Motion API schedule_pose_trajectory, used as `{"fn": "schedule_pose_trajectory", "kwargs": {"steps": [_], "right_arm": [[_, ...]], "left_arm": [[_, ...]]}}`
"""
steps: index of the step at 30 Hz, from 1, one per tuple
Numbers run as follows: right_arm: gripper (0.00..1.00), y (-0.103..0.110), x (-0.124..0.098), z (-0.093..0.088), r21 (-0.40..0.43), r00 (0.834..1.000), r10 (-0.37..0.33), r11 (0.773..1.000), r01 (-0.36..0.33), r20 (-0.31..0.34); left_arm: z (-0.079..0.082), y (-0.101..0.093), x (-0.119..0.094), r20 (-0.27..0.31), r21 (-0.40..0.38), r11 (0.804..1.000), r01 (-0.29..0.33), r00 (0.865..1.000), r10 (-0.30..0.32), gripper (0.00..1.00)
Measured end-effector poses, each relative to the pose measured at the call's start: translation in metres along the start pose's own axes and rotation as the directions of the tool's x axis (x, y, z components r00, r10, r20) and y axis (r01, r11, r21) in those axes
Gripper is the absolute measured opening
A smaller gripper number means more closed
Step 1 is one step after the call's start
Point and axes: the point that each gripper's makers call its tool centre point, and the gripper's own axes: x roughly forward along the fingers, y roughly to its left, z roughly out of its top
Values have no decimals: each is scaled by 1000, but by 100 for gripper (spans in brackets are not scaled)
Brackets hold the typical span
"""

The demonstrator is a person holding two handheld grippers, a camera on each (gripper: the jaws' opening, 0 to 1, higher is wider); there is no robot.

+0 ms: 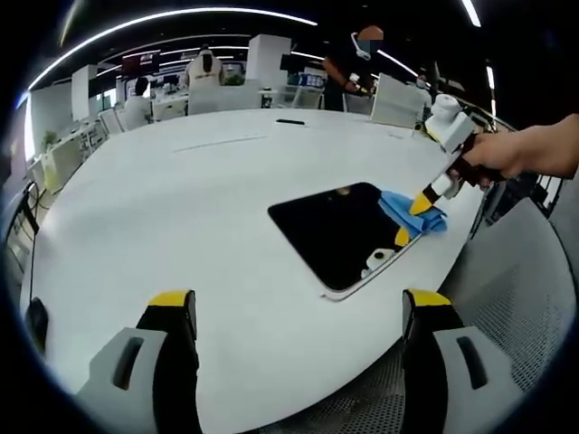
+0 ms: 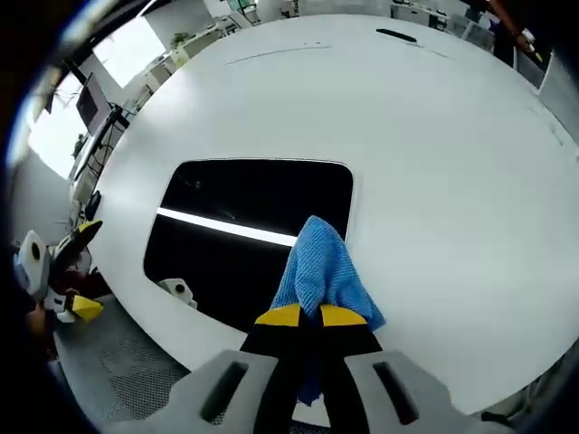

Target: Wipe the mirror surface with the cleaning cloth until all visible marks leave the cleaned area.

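The mirror (image 2: 249, 231) is seen flat near the edge of the white table (image 2: 434, 145). The cleaning cloth (image 2: 321, 267) is pinched between the closed jaws of the right gripper (image 2: 310, 316) and draped over the mirror's side edge. The left gripper (image 1: 298, 312) is held spread and empty, off the table edge. The cloth is judged soft, light and grippable at any fold; the mirror is judged rigid, slippery and fragile. In the left gripper view, the hand (image 1: 525, 149) on the right gripper is shown; in the right gripper view, a reflected light strip across the glass.
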Motion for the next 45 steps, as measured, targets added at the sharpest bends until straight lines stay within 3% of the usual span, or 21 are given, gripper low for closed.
{"fn": "schedule_pose_trajectory", "kwargs": {"steps": [15, 45], "right_arm": [[0, 5, -3, -13, -6, 1000, 5, 1000, -5, -15], [0, 12, -1, -10, 12, 1000, -1, 1000, 2, -21]], "left_arm": [[-1, 0, 0, -3, -2, 1000, -4, 1000, 4, 92], [-2, 0, 0, -12, 4, 1000, -1, 1000, 1, 91]]}}
